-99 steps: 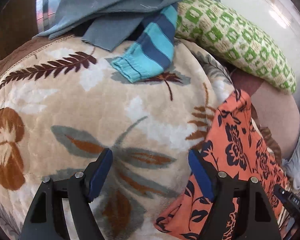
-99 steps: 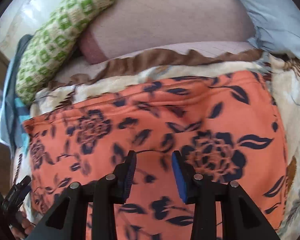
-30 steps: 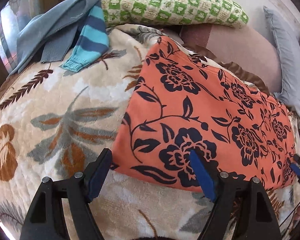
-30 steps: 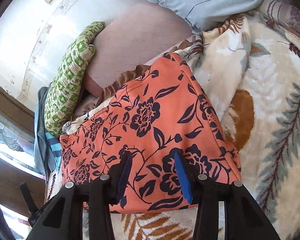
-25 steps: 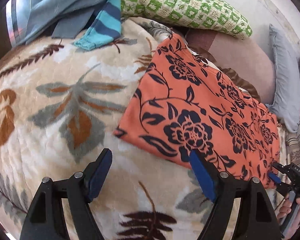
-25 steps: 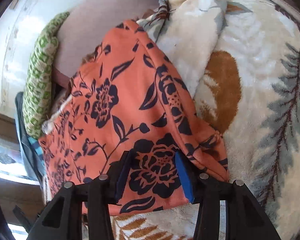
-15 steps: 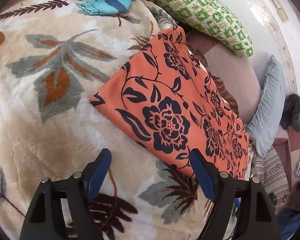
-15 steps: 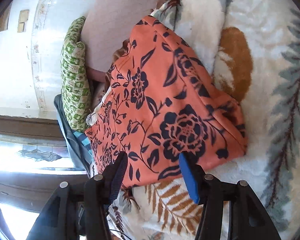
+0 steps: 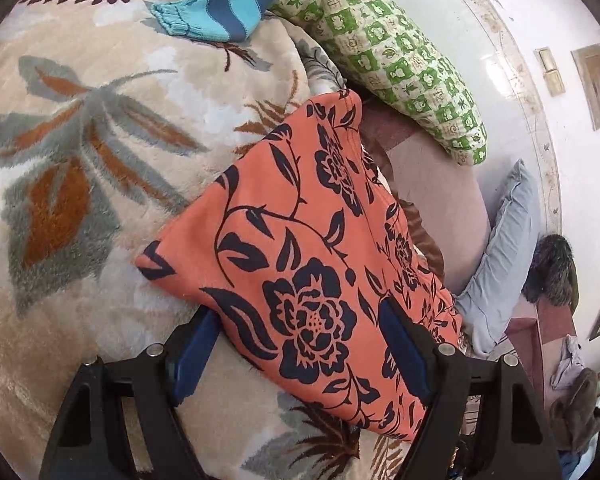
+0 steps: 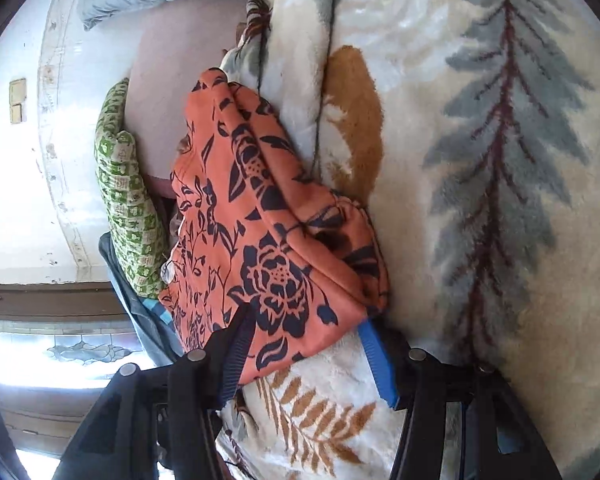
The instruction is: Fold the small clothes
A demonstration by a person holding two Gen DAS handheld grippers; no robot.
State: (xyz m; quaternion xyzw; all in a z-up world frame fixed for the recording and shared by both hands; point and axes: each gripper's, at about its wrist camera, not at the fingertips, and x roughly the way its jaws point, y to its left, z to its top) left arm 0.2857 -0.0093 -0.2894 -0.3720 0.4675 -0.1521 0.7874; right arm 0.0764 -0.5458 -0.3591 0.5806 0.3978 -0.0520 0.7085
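An orange garment with dark blue flowers [image 9: 300,232] lies folded on the plush leaf-patterned blanket [image 9: 80,152]. My left gripper [image 9: 296,316] is open wide and low over the garment's near edge. Its left finger sits at the cloth's edge and its right finger rests over the cloth. In the right wrist view the same garment [image 10: 260,240] lies bunched, with a gathered hem at its right corner. My right gripper [image 10: 304,324] is open, and the garment's near edge lies between its fingers without being pinched.
A green patterned pillow [image 9: 396,64], a pink cushion [image 9: 432,184] and a grey-blue pillow [image 9: 504,240] lie behind the garment by the white wall. A turquoise striped garment [image 9: 216,16] and a grey one lie at the blanket's far end. A window [image 10: 60,352] shows at left.
Both grippers have rolled and come down toward the orange garment, whose near edge now lies between each pair of fingers. The right jaws stand a little wider.
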